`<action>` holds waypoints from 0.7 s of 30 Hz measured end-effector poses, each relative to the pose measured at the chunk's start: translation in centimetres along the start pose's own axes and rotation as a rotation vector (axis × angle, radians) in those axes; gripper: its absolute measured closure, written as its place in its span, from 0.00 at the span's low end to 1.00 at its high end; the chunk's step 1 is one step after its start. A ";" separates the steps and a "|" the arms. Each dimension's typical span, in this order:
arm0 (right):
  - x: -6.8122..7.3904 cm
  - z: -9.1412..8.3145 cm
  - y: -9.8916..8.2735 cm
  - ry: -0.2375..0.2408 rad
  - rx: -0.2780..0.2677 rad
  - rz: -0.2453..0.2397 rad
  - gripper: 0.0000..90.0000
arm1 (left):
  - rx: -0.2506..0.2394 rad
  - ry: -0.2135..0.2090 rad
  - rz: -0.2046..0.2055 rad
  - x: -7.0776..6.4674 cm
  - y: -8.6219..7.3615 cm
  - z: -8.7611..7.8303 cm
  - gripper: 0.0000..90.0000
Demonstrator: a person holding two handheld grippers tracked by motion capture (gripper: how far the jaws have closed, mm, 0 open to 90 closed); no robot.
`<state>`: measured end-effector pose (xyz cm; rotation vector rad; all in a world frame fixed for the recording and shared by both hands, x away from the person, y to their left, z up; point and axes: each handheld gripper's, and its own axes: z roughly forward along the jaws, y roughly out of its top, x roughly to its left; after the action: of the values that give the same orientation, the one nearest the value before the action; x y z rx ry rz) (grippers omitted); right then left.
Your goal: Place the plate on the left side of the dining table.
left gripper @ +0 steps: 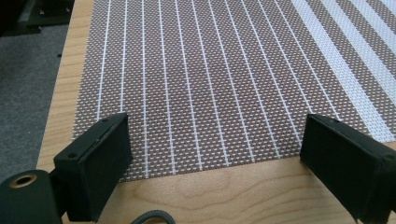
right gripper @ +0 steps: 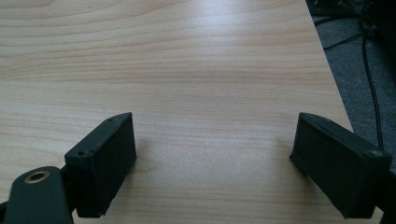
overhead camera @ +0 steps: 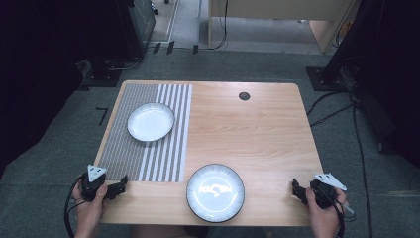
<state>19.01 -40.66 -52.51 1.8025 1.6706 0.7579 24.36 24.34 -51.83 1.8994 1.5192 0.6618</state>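
At the near edge of the wooden table (overhead camera: 257, 129), seen from the high view, both grippers sit low: left gripper (overhead camera: 121, 186) at about 7 o'clock, right gripper (overhead camera: 295, 190) at about 5 o'clock, each held in a hand. Between them, at 6 o'clock, lies a dark-rimmed plate (overhead camera: 215, 192) on bare wood, just right of the placemat's near corner. A second white plate (overhead camera: 151, 121) rests on the striped placemat (overhead camera: 119, 144) at about 10 o'clock, well apart from both grippers. A small dark round cap (overhead camera: 244, 96) sits in the tabletop at 1 o'clock.

The left gripper view adds the weave: brown mesh with thin white lines, broader white bands at 2 o'clock, and the placemat (left gripper: 210, 84) ending just ahead of the jaws, wood beneath them. Left gripper (left gripper: 215, 149) jaws stand wide apart, nothing between them.

The right gripper view gives wood grain and the table's right edge at 3 o'clock, with grey floor and cables (right gripper: 369, 70) beyond. Right gripper (right gripper: 212, 154) jaws also wide, empty, over bare table (right gripper: 187, 60).
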 end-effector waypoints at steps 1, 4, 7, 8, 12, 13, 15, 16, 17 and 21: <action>0.1 -0.1 -0.1 0.003 -0.001 -0.004 0.15 | 0.000 0.000 0.000 0.0 0.0 0.0 0.09; 0.3 -0.2 -0.2 0.010 -0.001 -0.011 0.15 | 0.000 0.000 0.000 0.0 0.0 0.0 0.09; 0.3 -0.2 -0.2 0.010 0.000 -0.011 0.15 | 0.001 0.000 0.000 0.0 0.0 0.0 0.09; 0.3 -0.2 -0.2 0.011 0.000 -0.011 0.15 | 0.001 0.000 0.000 0.0 0.0 0.0 0.09; 0.3 -0.2 -0.2 0.010 0.000 -0.011 0.15 | 0.001 0.000 0.000 0.0 0.0 0.0 0.09; 0.3 -0.2 -0.2 0.006 0.000 -0.007 0.14 | 0.001 0.001 -0.001 0.0 0.0 0.0 0.09; 0.4 -0.1 -0.2 -0.003 0.002 0.000 0.14 | 0.001 0.002 -0.003 0.0 0.0 0.0 0.09; 0.4 -0.1 -0.2 -0.003 0.002 0.000 0.14 | 0.001 0.002 -0.003 0.0 0.0 0.0 0.09; 0.4 -0.1 -0.2 -0.004 0.001 0.000 0.13 | 0.001 0.002 -0.003 0.0 0.0 0.0 0.09; 0.4 0.0 -0.1 -0.003 0.004 0.002 0.12 | 0.001 0.002 -0.004 0.0 0.0 0.0 0.09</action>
<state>18.93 -40.22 -52.54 1.8074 1.6694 0.7529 24.41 24.32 -51.83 1.8970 1.5242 0.6613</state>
